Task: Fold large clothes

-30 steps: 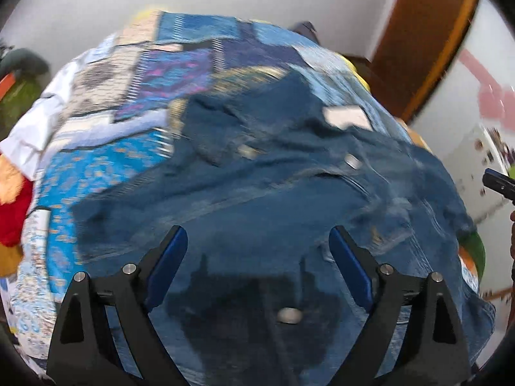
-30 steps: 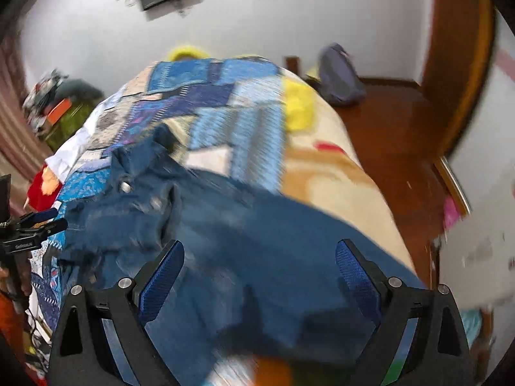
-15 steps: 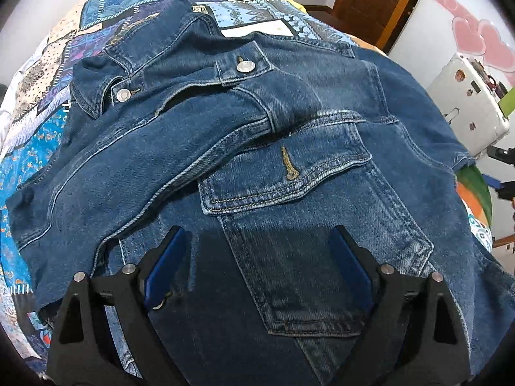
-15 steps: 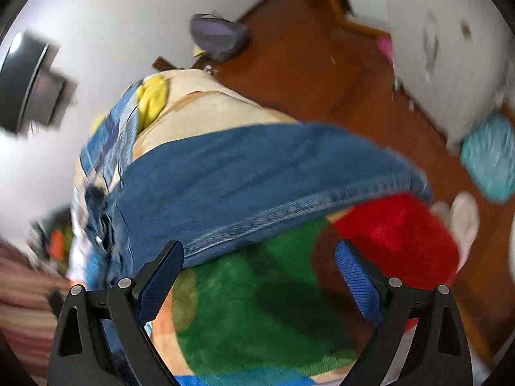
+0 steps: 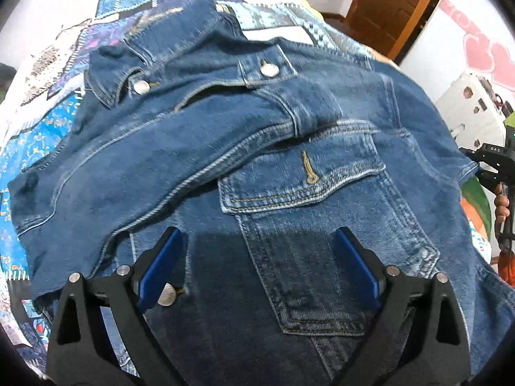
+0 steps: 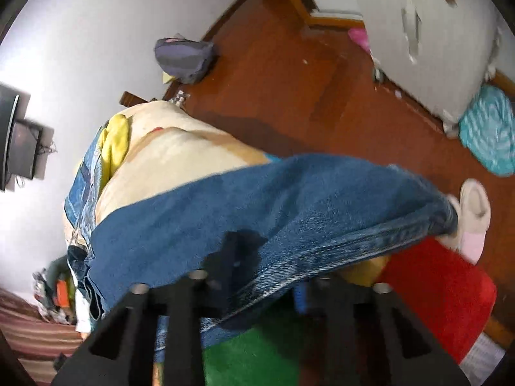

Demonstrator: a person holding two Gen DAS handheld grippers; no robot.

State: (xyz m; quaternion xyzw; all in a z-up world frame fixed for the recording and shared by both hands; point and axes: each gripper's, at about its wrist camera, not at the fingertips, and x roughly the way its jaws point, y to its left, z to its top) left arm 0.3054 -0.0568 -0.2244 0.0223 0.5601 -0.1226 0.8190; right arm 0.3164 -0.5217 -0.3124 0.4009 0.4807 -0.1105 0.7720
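Observation:
A blue denim jacket lies spread on the bed, one sleeve folded across its chest above a flap pocket. My left gripper is open and hovers just above the jacket's lower front, near a metal button. My right gripper has its jaws closed on the jacket's hem edge at the bed's side; the denim drapes over the fingers. The right gripper also shows in the left wrist view at the far right edge of the jacket.
The bed carries a patchwork quilt and a red and green blanket. Beyond the bed edge lie a wooden floor, a grey bag, a white cabinet and a slipper.
The right gripper was open over the hem and has closed on it. The left gripper dropped closer to the jacket, then held nearly still, staying open.

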